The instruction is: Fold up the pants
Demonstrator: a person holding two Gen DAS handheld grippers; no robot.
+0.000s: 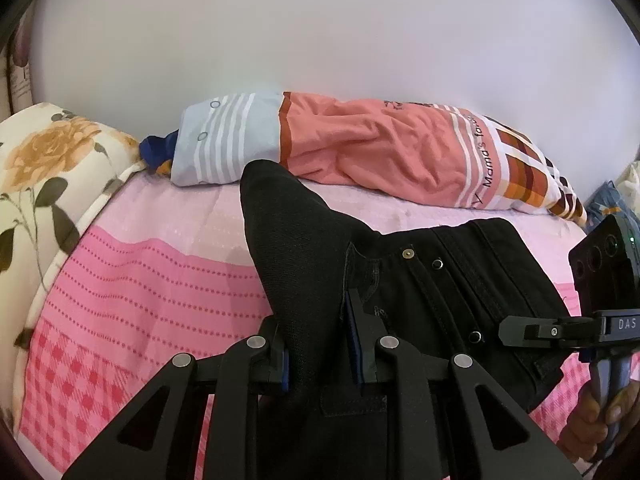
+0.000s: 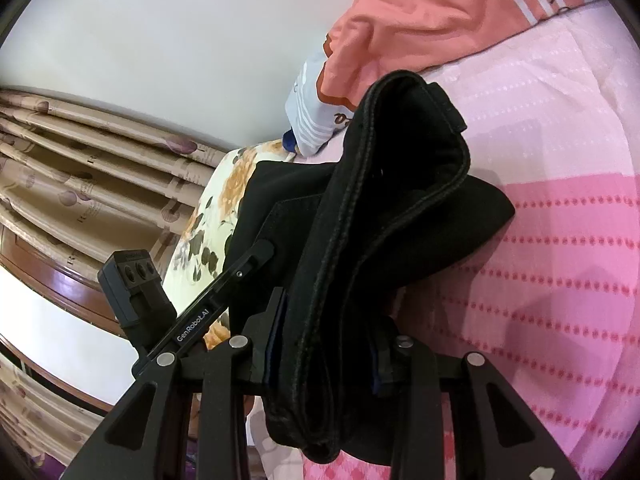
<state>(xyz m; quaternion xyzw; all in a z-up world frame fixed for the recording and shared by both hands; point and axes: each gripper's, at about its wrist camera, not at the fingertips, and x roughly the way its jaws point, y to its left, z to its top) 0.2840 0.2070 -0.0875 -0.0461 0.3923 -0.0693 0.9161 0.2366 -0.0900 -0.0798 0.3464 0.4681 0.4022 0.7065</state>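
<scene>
Black pants (image 1: 440, 288), one pair, clamped by both the left gripper (image 1: 320, 356) and right gripper (image 2: 328, 352); curtains (image 2: 80, 184) appear only in the right view.

The left wrist camera sits just behind the left gripper (image 1: 320, 344) and looks down and forward across the pink bed cover (image 1: 152, 280) toward the white wall (image 1: 320, 40). The right wrist camera sits just behind the right gripper (image 2: 328, 344), tipped sideways, facing the curtain (image 2: 80, 168). Both are very near the black pants (image 1: 440, 288) and both see the orange pillow (image 1: 380, 160).
</scene>
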